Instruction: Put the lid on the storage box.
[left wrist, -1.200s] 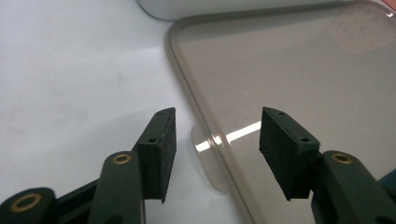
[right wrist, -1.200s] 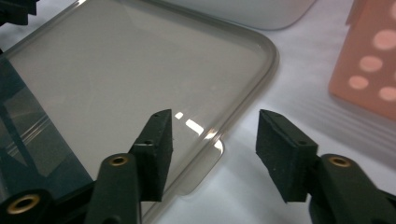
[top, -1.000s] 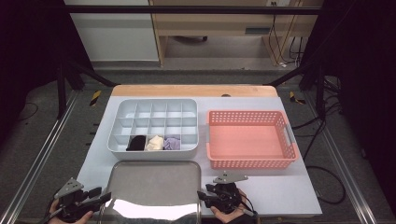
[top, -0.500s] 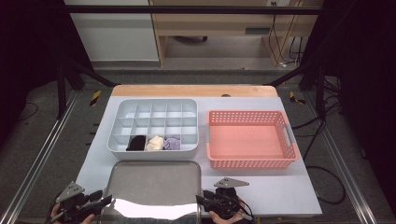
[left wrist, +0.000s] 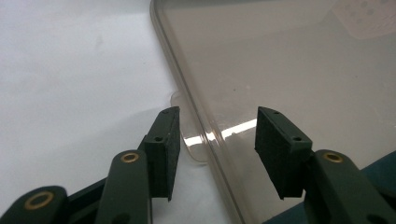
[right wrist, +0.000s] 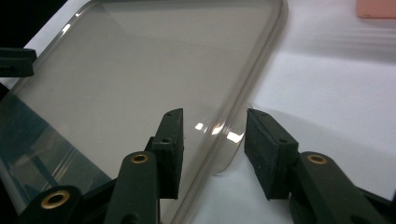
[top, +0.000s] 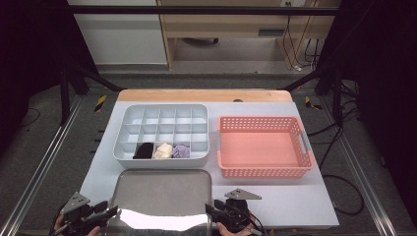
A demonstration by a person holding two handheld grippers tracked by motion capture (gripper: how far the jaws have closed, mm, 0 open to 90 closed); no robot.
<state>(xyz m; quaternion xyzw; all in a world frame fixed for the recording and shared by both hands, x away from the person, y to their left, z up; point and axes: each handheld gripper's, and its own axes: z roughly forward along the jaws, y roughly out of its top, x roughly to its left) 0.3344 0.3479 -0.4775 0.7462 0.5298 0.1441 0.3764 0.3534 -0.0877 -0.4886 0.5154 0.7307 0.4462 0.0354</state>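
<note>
A clear shallow lid point(top: 162, 194) lies flat at the front of the white table. My left gripper point(top: 114, 212) is at its left edge, and in the left gripper view the left gripper point(left wrist: 217, 140) stands open astride the lid's rim point(left wrist: 205, 135) and a small tab point(left wrist: 191, 147), pads off the plastic. My right gripper point(top: 210, 210) is at the lid's right edge. In the right gripper view the right gripper point(right wrist: 212, 140) also straddles the rim beside a tab point(right wrist: 231, 156). Its jaws have just been opening, and the pads do not touch the rim between them.
Behind the lid stands a grey divided organiser point(top: 164, 107) with a black bundle point(top: 143, 151), a cream bundle point(top: 163, 150) and a lilac bundle point(top: 181, 150) in its front row. A pink perforated basket point(top: 260, 119) sits to its right. Bare table point(top: 295, 201) lies right of the lid.
Both grippers have shifted only slightly at the lid's near corners. The lid, organiser and basket lie as before.
</note>
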